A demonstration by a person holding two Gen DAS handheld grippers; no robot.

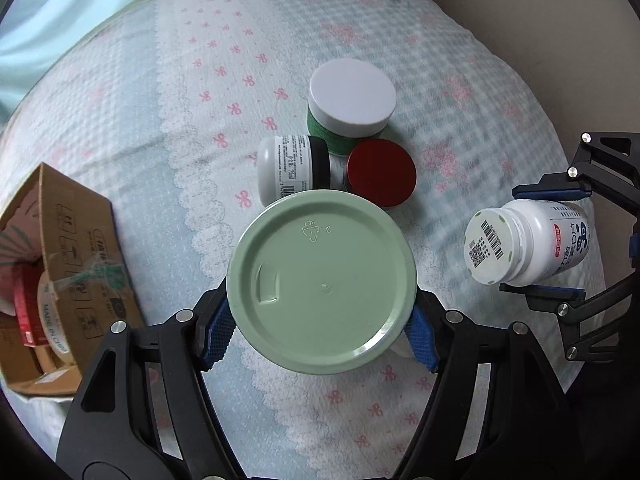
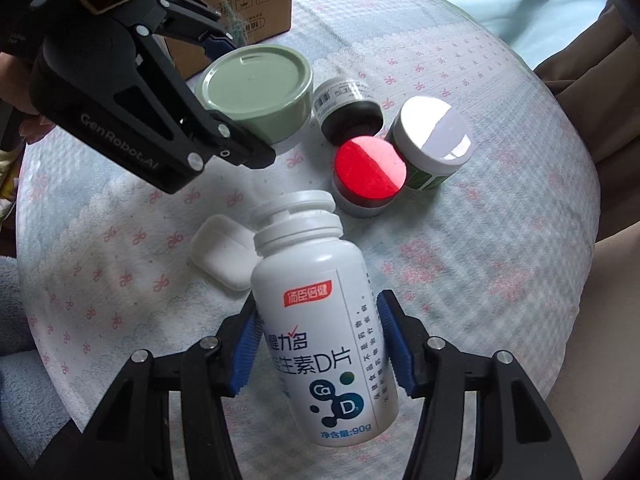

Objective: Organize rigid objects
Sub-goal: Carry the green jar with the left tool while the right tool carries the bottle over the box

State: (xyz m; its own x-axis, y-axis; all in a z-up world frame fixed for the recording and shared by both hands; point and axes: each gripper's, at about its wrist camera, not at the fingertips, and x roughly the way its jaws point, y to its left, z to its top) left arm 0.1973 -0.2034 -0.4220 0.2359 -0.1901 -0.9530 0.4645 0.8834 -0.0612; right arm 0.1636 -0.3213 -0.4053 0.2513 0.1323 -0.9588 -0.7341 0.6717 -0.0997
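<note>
Two grippers, two loads, and both are up off the bed.

From the left wrist camera, the left gripper (image 1: pixel 320 330) has its blue fingers (image 1: pixel 218 334) clamped on the sides of a sage-green jar (image 1: pixel 320 280), bottom facing the lens. Smooth round plastic held at two narrow pads: any wrist roll could let it swivel or slide out, and it would drop straight onto the little cluster just beyond, namely a white jar lying on its side (image 1: pixel 290 168), a red-lidded jar (image 1: pixel 380 174) and a green jar with a white lid (image 1: pixel 352 100), all touching or nearly so. Far left sits the cardboard box (image 1: pixel 68 276), already holding things, flaps up; a flap could catch the jar on the way in. At right, the right gripper (image 1: pixel 556 246) carries its bottle.

Over to the right wrist camera: the fingers (image 2: pixel 394 344) are pressed on the body of the white supplement bottle (image 2: pixel 320 336), cap pointing away, bottle tilted. It's gripped low on a slick label, so it could pivot. The left gripper hangs close at upper left, so a collision is possible if both head for the box together. A white earbud case (image 2: pixel 224 258) lies just beside, below the bottle.

Underneath is a soft bedspread (image 2: pixel 500 240), pale blue-white with pink bows, not a firm table, so anything set down may tip. Pale curtain fabric shows at the far edge.
</note>
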